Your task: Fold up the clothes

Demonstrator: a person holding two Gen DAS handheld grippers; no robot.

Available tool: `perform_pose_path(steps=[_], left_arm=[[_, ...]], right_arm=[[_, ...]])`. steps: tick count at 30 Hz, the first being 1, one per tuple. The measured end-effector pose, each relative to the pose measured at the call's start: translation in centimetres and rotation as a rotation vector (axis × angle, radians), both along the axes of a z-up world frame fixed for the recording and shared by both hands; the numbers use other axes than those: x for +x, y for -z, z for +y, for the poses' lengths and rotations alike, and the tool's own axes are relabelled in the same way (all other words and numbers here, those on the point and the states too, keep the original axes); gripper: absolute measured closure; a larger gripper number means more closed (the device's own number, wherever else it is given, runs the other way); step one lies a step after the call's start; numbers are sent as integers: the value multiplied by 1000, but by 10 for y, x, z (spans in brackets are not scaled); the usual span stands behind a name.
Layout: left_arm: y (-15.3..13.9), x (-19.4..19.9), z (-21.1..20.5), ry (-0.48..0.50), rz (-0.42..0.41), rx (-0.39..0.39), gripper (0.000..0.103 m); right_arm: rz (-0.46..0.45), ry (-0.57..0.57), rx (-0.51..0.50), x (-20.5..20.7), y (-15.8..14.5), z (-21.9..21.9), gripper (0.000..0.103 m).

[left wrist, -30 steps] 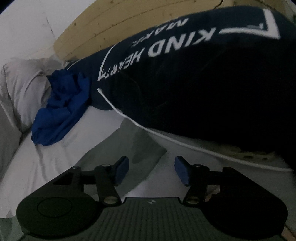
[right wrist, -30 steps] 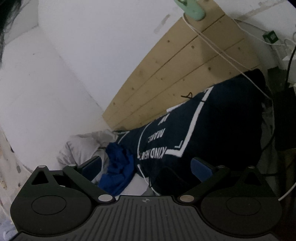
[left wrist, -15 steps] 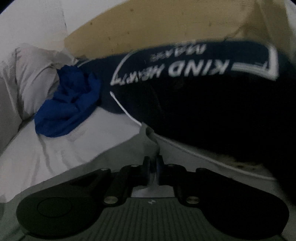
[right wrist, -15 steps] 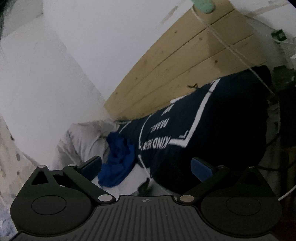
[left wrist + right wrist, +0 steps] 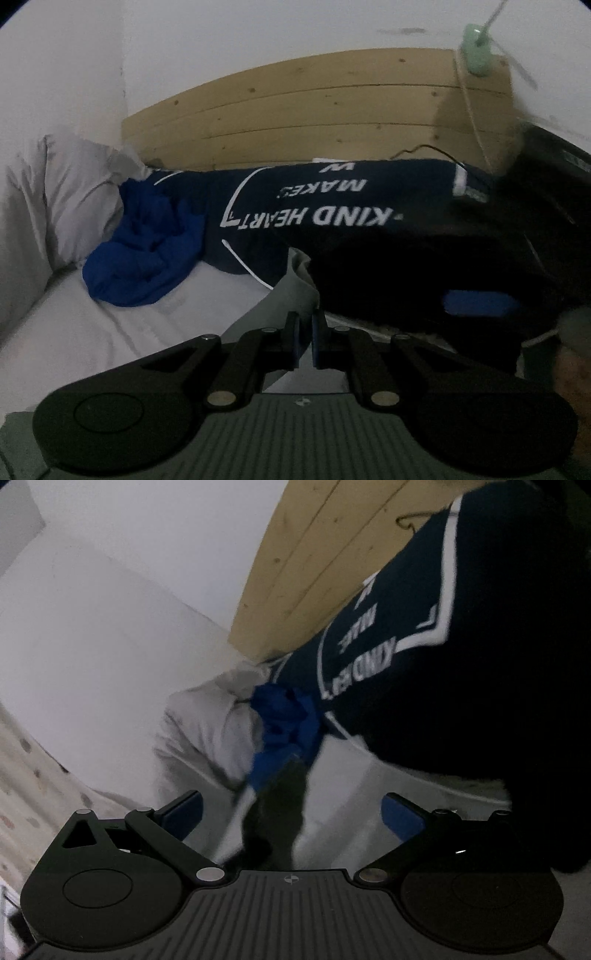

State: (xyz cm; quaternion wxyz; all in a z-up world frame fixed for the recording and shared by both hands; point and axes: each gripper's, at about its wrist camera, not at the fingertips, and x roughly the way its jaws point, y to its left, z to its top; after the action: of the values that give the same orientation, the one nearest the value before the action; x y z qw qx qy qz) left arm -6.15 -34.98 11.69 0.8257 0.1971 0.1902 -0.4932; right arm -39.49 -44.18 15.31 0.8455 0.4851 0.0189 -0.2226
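My left gripper is shut on a corner of a grey garment and holds it up off the white bed sheet. A crumpled bright blue garment lies further back on the left, against a navy pillow printed "KIND HEART". In the right wrist view my right gripper stands open, low over the sheet. A dark blurred shape rises between its fingers; I cannot tell what it is. The blue garment lies beyond it. One blue pad of the right gripper shows at the right of the left wrist view.
A wooden headboard runs behind the navy pillow. A white pillow is bunched in the left corner by the wall. A pale green object with a cable hangs on the headboard's right end. Patterned fabric lies far left.
The left gripper shut on the grey garment's corner and raised it. The right gripper stayed open, tilted and moved down closer to the bed and the blue garment.
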Motion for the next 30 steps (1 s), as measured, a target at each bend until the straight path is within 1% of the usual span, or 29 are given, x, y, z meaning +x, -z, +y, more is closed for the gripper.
perform_pose_path(steps=[2, 6, 11, 13, 14, 15, 16, 17, 19, 22, 23, 24, 25, 26, 27, 30], left_arm=[[2, -7, 4, 10, -6, 4, 93], [8, -16, 9, 5, 10, 13, 93], [14, -23, 12, -12, 28, 1, 93], [16, -22, 14, -26, 40, -11, 93], [17, -22, 15, -32, 46, -17, 93], [18, -22, 16, -38, 52, -23, 93], [19, -21, 17, -44, 56, -28, 93], [20, -20, 18, -48, 61, -33, 93], [23, -19, 19, -56, 70, -43, 93], [26, -17, 22, -65, 83, -60, 93], [28, -16, 23, -69, 89, -67, 93], [29, -14, 24, -77, 97, -75, 93], [31, -12, 24, -85, 107, -86, 93], [32, -10, 25, -95, 119, -99, 93], [33, -8, 25, -104, 130, -113, 93], [28, 1, 29, -144, 147, -181, 93]], right_arm=[[-6, -11, 31, 8, 5, -2, 0], [-8, -33, 109, 23, 19, -12, 0], [33, -64, 181, 47, 38, -24, 0], [41, -82, 211, 55, 44, -24, 3], [49, -82, 208, 56, 44, -23, 5], [57, -81, 205, 58, 44, -21, 8], [65, -80, 203, 59, 44, -20, 17], [73, -79, 200, 61, 44, -19, 22], [109, -85, 188, 65, 45, -16, 47], [180, -110, 170, 76, 48, -13, 66], [198, -118, 159, 80, 47, -12, 71], [216, -125, 147, 83, 47, -11, 80], [233, -133, 136, 87, 47, -10, 85], [234, -148, 103, 93, 35, -8, 89], [234, -164, 71, 99, 24, -6, 96], [234, -211, -27, 118, -11, -1, 98]])
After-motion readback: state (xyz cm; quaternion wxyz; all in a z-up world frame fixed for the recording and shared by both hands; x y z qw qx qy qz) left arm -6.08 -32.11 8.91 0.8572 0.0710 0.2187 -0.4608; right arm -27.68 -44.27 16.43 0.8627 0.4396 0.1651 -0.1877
